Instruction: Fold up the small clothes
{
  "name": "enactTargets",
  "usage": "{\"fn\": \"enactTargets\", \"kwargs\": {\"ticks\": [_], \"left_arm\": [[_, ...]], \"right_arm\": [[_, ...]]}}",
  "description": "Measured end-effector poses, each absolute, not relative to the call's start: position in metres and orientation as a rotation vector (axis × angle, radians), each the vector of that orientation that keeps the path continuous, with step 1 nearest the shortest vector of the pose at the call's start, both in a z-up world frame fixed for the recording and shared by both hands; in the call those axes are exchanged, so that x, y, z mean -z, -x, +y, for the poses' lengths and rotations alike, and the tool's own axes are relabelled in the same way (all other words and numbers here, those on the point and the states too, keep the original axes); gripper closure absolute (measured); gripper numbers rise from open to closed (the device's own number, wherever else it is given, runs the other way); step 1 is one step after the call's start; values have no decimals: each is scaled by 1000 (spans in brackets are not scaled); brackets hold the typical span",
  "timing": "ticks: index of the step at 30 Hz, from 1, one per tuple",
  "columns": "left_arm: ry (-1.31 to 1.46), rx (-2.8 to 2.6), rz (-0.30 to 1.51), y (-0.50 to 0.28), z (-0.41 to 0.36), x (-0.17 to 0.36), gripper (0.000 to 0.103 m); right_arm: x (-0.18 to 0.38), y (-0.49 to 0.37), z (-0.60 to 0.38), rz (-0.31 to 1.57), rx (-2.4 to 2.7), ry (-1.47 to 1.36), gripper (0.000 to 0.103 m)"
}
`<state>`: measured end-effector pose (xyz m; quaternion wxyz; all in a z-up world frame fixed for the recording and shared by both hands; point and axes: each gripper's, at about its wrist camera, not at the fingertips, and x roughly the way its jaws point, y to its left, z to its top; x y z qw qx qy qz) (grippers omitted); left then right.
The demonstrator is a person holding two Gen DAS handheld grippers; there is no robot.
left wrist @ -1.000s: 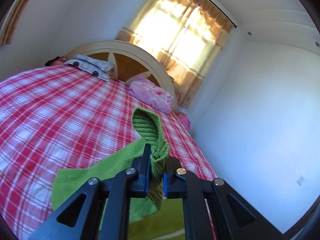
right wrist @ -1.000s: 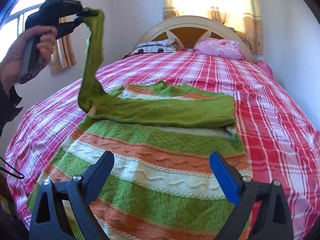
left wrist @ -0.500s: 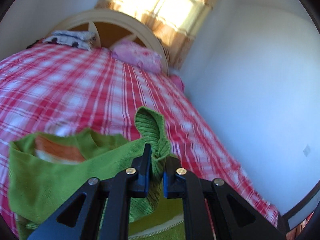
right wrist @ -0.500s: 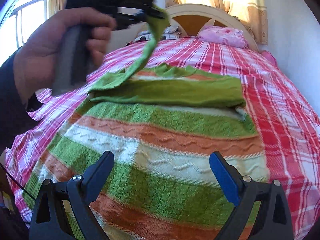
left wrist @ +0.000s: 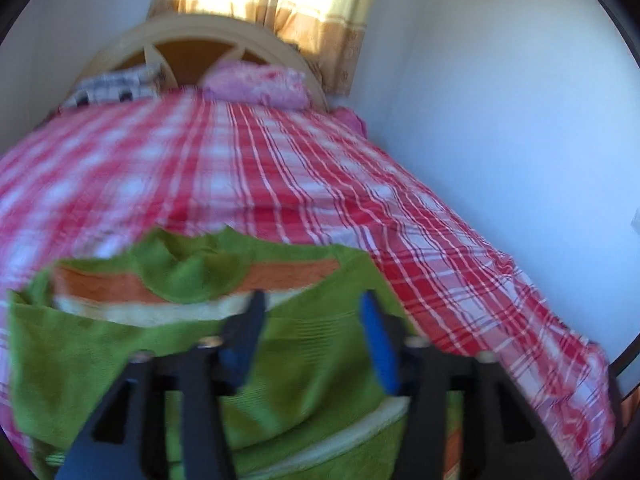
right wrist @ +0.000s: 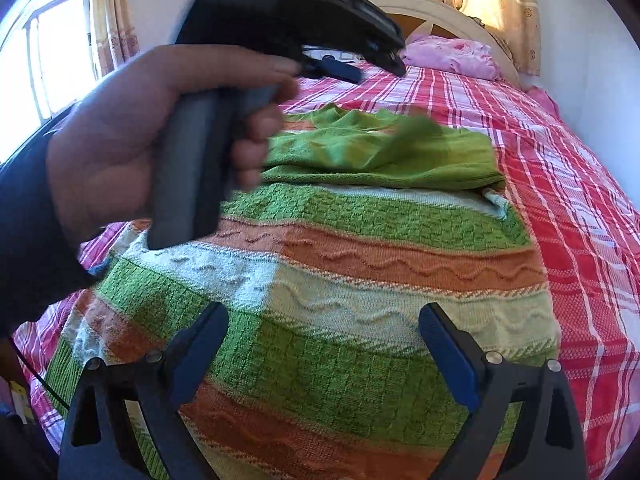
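**Sleeve let go over the sweater**

Red-and-white checked bedspread point(right wrist: 580, 184) covered the bed, a pink pillow point(right wrist: 452, 58) at its headboard edge. Across the near edge lay the striped green, orange and cream sweater point(right wrist: 360, 276), its green sleeve point(right wrist: 384, 152) folded over the chest (blurred at the cuff). The left gripper point(left wrist: 312, 320), held in a hand point(right wrist: 132, 132), had just been opening, nothing between its blue pads. The right gripper point(right wrist: 320, 336) hung wide open over the hem, gripping nothing. No containers or readable writing showed.
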<state>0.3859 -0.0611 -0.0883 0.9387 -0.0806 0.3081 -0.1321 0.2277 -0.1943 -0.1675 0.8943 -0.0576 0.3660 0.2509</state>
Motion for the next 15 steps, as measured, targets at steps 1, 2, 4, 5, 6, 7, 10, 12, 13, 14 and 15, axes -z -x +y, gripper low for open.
{"fn": "enactTargets", "kwargs": {"ticks": [1, 2, 4, 5, 6, 7, 10, 12, 13, 14, 15], "left_arm": [[138, 262, 596, -373, -50, 83, 37], [120, 248, 584, -365, -41, 81, 35], [70, 196, 572, -346, -17, 82, 32], [37, 162, 570, -338, -7, 84, 30], [-4, 115, 574, -327, 7, 90, 29], [-35, 79, 579, -319, 18, 96, 29], [-90, -20, 631, -300, 53, 119, 29], [-68, -52, 670, -296, 75, 133, 29], [-50, -59, 692, -296, 84, 140, 29], [-28, -67, 711, -297, 91, 145, 29], [-12, -66, 725, -298, 94, 150, 29]], "right_arm": [[168, -228, -194, 760, -522, 118, 7], [169, -228, -195, 765, -523, 115, 7], [169, -230, -196, 770, -526, 107, 7], [170, -231, -197, 772, -526, 102, 7], [170, -232, -198, 777, -527, 96, 7], [170, -233, -198, 781, -530, 90, 7], [164, -237, -204, 792, -551, 56, 7], [150, -246, -215, 794, -551, -18, 7], [145, -249, -219, 798, -553, -53, 7], [136, -259, -228, 813, -556, -123, 7], [131, -265, -231, 821, -549, -153, 7]]}}
